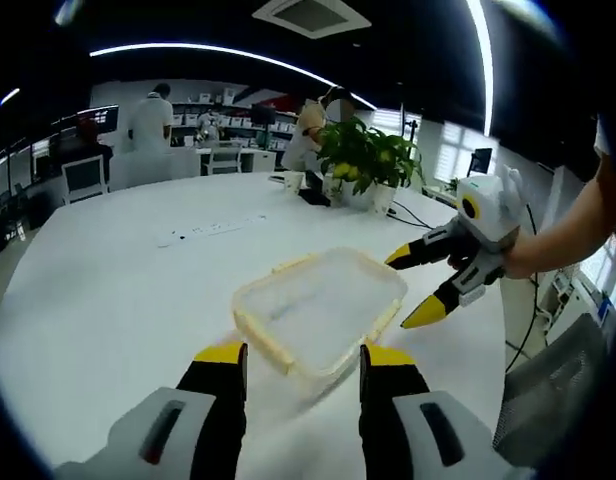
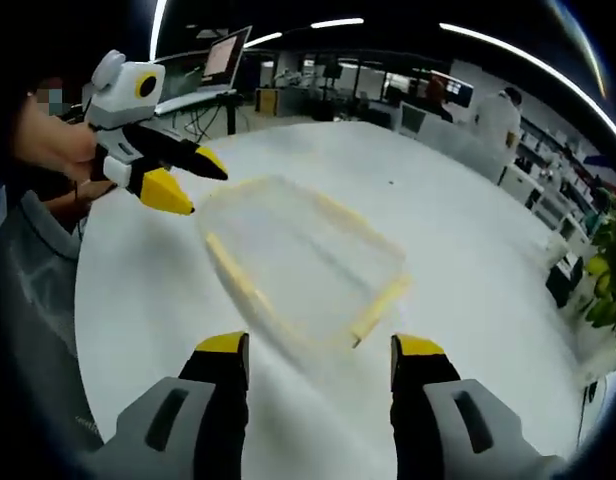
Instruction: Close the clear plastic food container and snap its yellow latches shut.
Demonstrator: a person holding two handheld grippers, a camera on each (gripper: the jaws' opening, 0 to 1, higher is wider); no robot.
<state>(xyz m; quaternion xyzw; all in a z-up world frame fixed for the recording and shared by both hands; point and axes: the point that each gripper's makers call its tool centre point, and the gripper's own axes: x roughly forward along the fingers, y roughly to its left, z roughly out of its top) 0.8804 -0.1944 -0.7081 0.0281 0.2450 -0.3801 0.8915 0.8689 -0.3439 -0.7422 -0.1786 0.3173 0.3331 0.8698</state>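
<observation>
Both grippers stand spread apart with nothing between their jaws. At the bottom of the left gripper view, the left gripper (image 1: 304,362) points its yellow-tipped jaws toward the clear plastic food container (image 1: 323,305), which sits on the white table (image 1: 118,290) at the frame's centre, just beyond the tips. Yellow latches (image 1: 256,338) run along the container's edges; whether they are snapped down cannot be told. At mid right of that view the right gripper (image 1: 420,287) hovers just beside the container's right edge, held by a person's hand. A potted plant (image 1: 368,160) stands at upper centre.

In the right gripper view, the container lies mid-frame, blurred, the left gripper at upper left, near its corner.
</observation>
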